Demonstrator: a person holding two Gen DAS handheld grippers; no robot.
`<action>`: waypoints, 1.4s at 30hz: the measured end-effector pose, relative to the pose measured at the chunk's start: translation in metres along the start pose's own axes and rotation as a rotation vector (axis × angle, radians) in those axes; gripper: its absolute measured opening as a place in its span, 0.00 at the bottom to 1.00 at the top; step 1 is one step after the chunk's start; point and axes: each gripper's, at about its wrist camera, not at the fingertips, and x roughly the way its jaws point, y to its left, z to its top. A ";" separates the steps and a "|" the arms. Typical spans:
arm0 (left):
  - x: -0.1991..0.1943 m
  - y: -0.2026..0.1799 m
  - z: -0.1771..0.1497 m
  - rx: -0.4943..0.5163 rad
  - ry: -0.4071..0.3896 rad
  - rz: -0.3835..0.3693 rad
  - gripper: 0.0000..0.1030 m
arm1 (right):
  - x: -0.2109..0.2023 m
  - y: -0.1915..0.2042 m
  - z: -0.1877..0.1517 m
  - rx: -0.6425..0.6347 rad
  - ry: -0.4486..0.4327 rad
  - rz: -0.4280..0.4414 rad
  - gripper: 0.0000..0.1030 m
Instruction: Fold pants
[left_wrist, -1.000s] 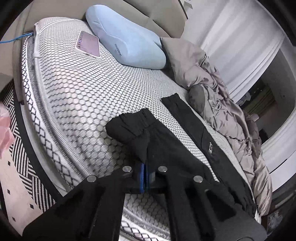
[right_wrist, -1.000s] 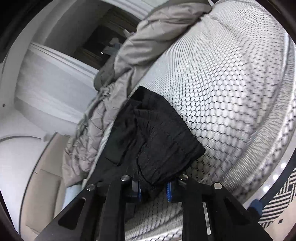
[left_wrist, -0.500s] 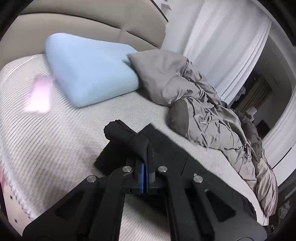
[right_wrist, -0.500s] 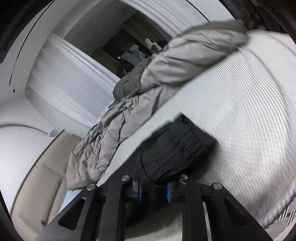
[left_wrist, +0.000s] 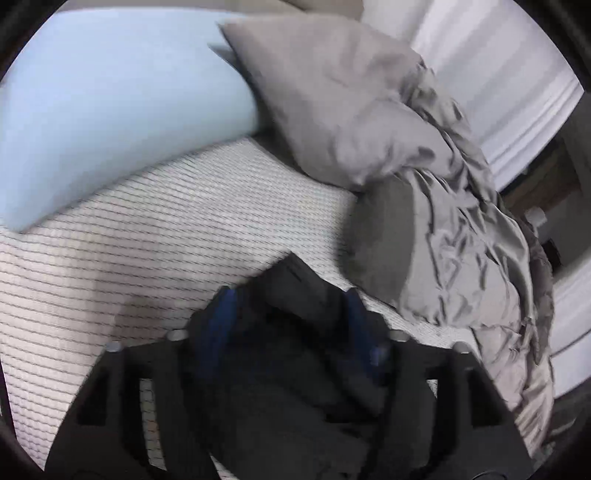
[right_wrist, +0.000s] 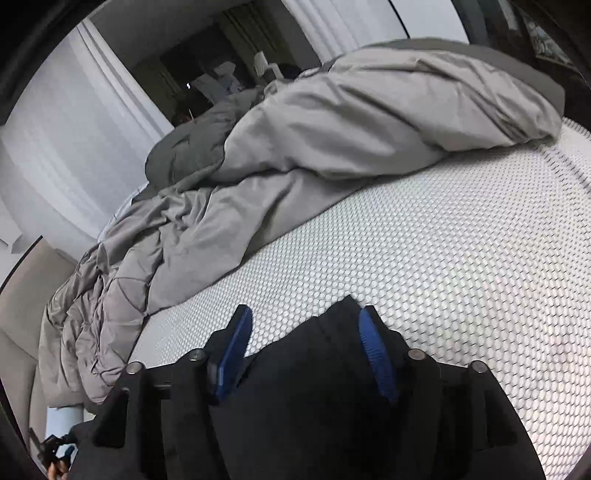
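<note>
- The bed (right_wrist: 443, 258) wears a white cover with a fine hexagon mesh print; it is sharp in the right wrist view and streaked by blur in the left.
- A crumpled grey duvet (right_wrist: 314, 147) lies heaped along the far side of the bed, its dark lining folded outward in places.
- A pale blue pillow (left_wrist: 110, 103) sits at the head, with a grey pillow (left_wrist: 332, 103) just beside it and touching the duvet.
- White curtains (left_wrist: 498, 66) hang behind, and a dark doorway (right_wrist: 221, 62) opens beyond the bed.
- The black pants (left_wrist: 295, 295) lie on the bed, bunched under both tools.
- The left tool (left_wrist: 288, 317) has just been opening; its blue pads stand apart, with pants fabric loose between them.
- The right tool (right_wrist: 306, 347) has likewise just spread, released, with dark cloth between its blue pads.
</note>
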 end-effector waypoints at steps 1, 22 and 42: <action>-0.004 0.005 0.000 -0.002 -0.005 0.005 0.58 | -0.005 -0.002 -0.002 -0.008 -0.017 -0.007 0.75; 0.031 -0.030 -0.156 0.027 0.217 -0.198 0.02 | -0.101 -0.015 -0.136 -0.019 0.060 0.219 0.90; -0.082 0.041 -0.195 0.049 0.182 -0.078 0.42 | -0.092 -0.076 -0.125 0.149 0.131 0.198 0.90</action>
